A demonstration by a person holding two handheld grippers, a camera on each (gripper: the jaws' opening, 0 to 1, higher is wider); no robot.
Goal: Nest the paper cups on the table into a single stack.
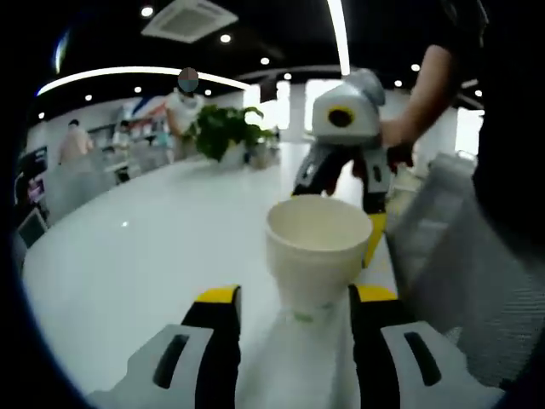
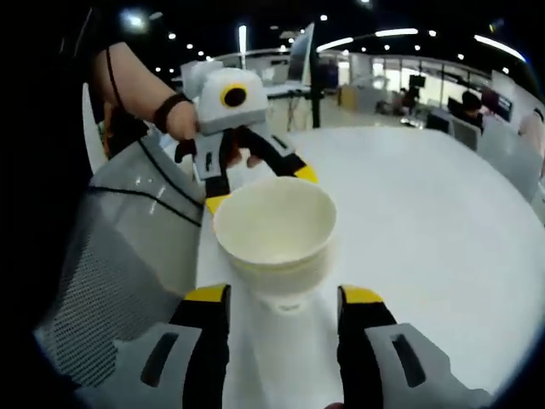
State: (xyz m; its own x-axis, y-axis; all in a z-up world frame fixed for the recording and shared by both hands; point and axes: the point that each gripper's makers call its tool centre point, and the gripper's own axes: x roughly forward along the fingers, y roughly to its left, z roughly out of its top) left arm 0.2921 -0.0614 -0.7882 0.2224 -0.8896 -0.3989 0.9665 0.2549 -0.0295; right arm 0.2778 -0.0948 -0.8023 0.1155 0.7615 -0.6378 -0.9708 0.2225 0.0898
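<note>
A glossy white round table [image 1: 153,247] runs back to a potted plant [image 1: 228,128] at eleven o'clock, under ceiling spotlights. The stacked paper cups [image 1: 317,251] stand upright near its edge. The left gripper [image 1: 294,298] is spread wide, its jaws flanking the cups, seemingly untouching. The right gripper [image 2: 277,298] faces it, likewise spread. A mesh chair [image 2: 111,256] sits at nine.

Potted plant [image 1: 228,129], far end of white table [image 1: 128,256], at 11 o'clock. Grey mesh chair back [image 2: 111,256] at 9 o'clock in the right gripper view. Ceiling air vent [image 1: 189,19] at 12 o'clock.
</note>
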